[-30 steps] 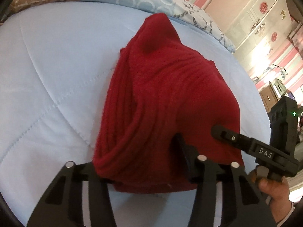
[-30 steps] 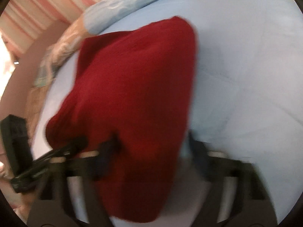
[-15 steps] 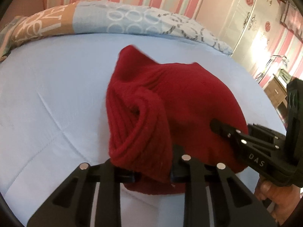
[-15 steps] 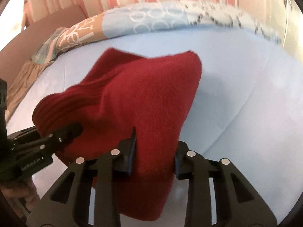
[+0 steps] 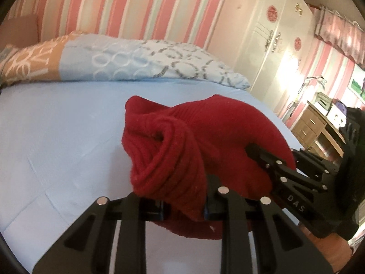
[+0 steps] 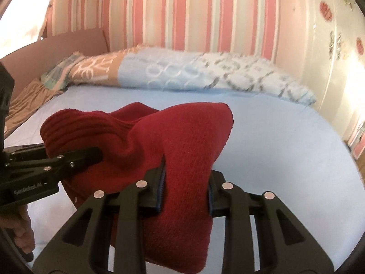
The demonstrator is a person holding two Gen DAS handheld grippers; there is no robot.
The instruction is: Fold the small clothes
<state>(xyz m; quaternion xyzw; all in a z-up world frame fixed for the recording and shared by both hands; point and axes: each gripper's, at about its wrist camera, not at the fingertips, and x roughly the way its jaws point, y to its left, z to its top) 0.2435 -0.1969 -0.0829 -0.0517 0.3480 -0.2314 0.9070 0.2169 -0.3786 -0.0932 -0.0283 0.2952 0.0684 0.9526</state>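
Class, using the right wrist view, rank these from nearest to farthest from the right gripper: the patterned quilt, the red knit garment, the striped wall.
1. Red knit garment: clamped in the right gripper.
2. Patterned quilt: rolled along the bed's far edge.
3. Striped wall: behind the quilt.

1. "DAS" in pale capitals stands on the black body of the right gripper, seen from the left wrist view
2. "GenRobot.AI" in pale letters stands on the black body of the left gripper, seen from the right wrist view
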